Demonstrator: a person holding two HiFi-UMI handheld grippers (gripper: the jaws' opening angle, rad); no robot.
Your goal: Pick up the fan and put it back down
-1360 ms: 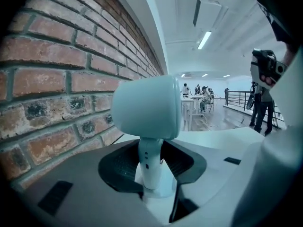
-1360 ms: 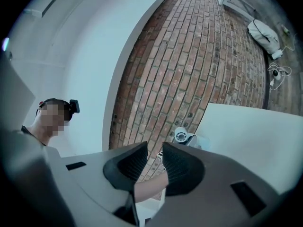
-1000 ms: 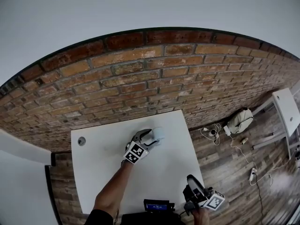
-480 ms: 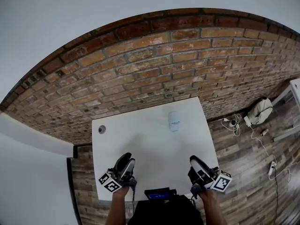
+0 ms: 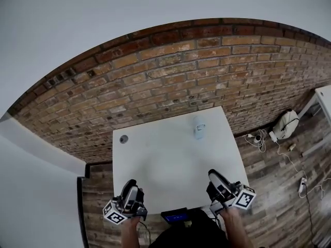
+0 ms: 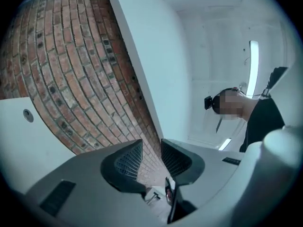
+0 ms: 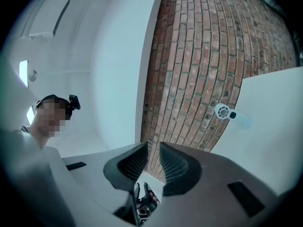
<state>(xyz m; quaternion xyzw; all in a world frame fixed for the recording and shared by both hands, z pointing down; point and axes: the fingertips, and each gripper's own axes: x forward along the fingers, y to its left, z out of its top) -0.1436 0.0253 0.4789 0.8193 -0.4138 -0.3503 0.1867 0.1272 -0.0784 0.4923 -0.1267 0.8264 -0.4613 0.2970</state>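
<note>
Near far edge of table (image 5: 165,164) — fan (image 5: 199,127); grommet (image 5: 123,139) well apart

Bright, even light, soft shadows; strong fisheye bending (the brick wall (image 5: 170,76) bows), dark corners in gripper views.

The left gripper (image 5: 129,186) has released the fan (image 5: 199,128), which its jaws enclosed one second ago. It has withdrawn to the near left corner of the surface (image 5: 170,159). The fan now stands free near the far edge. The left jaws have just been closing, with nothing between them. The right gripper (image 5: 213,175) has come up to the near right corner.
</note>
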